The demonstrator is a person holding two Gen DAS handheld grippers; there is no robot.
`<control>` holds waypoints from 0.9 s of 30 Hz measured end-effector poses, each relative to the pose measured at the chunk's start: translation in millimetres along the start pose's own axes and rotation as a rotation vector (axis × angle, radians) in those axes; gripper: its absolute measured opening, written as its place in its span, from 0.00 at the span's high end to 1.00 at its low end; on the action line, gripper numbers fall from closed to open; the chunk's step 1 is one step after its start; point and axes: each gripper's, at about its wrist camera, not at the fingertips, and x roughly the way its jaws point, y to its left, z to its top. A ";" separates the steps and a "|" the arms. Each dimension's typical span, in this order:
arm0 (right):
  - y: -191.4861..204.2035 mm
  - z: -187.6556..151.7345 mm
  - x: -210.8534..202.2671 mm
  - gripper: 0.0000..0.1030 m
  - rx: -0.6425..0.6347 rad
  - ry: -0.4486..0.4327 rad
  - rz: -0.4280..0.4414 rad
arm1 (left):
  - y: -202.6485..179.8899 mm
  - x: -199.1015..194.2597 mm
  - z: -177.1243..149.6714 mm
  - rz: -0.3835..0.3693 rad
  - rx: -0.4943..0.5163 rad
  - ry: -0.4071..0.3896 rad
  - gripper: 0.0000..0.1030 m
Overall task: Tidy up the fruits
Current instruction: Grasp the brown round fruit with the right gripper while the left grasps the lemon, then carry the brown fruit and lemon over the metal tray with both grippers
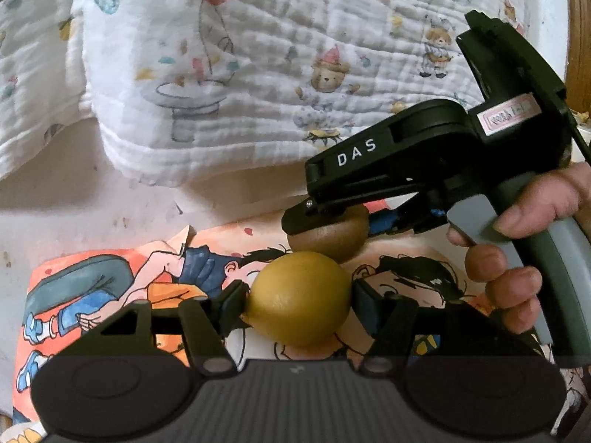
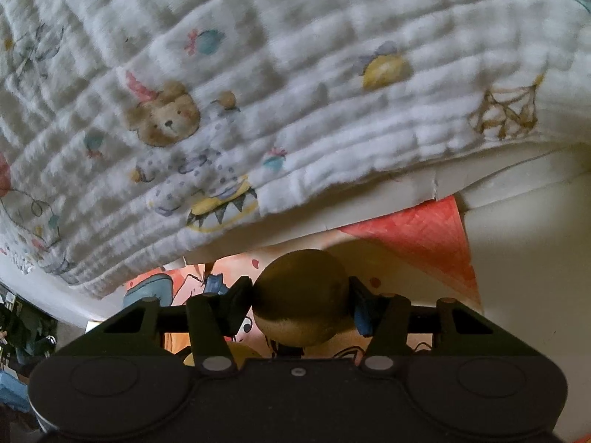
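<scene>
Pinching the lemon (image 1: 300, 297) across its middle with my left tool (image 1: 297, 304), its long axis lying crosswise between the pads, I see the kiwi (image 1: 330, 236) touching just behind it, clamped in my right tool (image 2: 302, 308) above the cartoon sheet (image 1: 92, 288).

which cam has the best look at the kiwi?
Right wrist: the kiwi sits centered between the right gripper pads, nothing in front of it. In left wrist, it is half hidden behind the gripper finger and the lemon.
</scene>
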 end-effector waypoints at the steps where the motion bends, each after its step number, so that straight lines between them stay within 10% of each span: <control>1: -1.8 -1.2 -2.0 0.45 0.003 -0.004 0.002 | 0.3 0.5 0.6 0.000 -0.002 0.000 0.35; 27: -52.6 -42.0 -81.7 0.46 0.061 0.016 0.037 | -16.5 -35.4 -16.5 -0.036 -0.062 0.037 0.37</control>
